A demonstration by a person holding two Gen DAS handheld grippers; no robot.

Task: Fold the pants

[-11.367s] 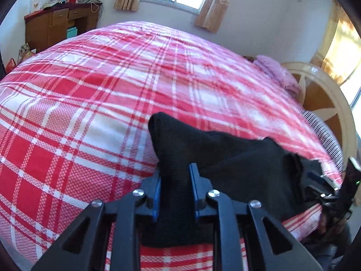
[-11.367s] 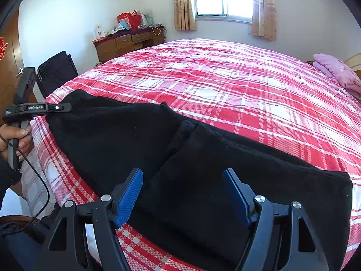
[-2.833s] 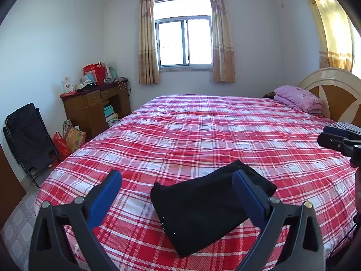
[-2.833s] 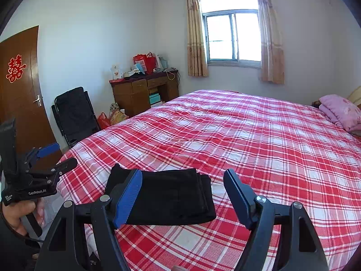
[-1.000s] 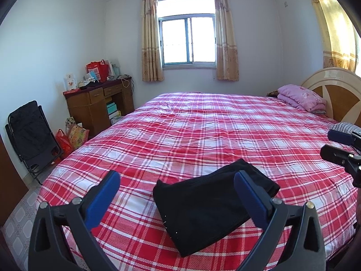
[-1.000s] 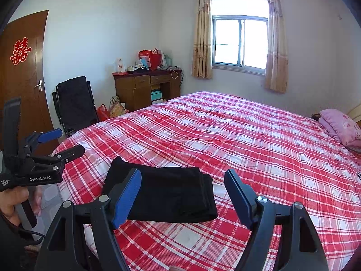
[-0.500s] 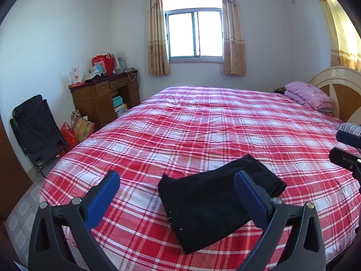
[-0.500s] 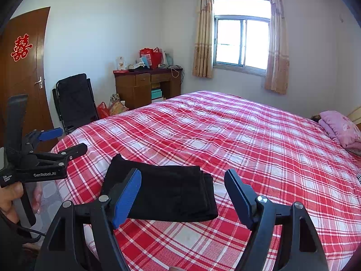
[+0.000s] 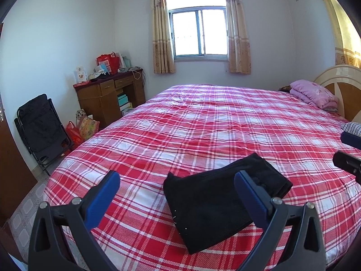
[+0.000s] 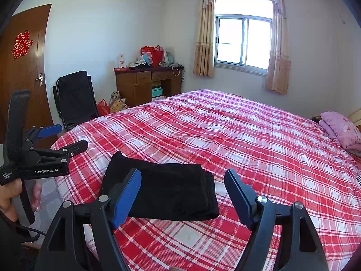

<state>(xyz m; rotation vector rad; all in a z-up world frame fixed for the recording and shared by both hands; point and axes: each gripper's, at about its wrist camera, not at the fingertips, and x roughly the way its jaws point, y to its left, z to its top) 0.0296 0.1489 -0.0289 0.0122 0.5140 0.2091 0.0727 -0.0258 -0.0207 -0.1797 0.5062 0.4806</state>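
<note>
Left wrist view: the black fabric pants, folded into a compact rectangular bundle, lie on the red-and-white plaid bed cover near the bed's close edge. The left gripper hangs above and short of them with its blue-padded fingers spread wide and empty, touching nothing. The bundle sits off-centre, toward the right-hand finger, which overlaps its edge in the picture. Its long axis runs on a diagonal, from low near the camera up to the right. At the right border, dark parts of the right gripper just show.

Right wrist view: the same pants lie ahead of and below the right gripper, long axis roughly crosswise, the thicker layered end toward the right. The fingers stand wide apart and hold nothing; the bundle lies mostly behind the left-hand finger. The left gripper appears at the left border, held in a hand, beside the bed's corner.

Judging by how they lie, the folding looks complete; neither gripper seems clearly nearer.
</note>
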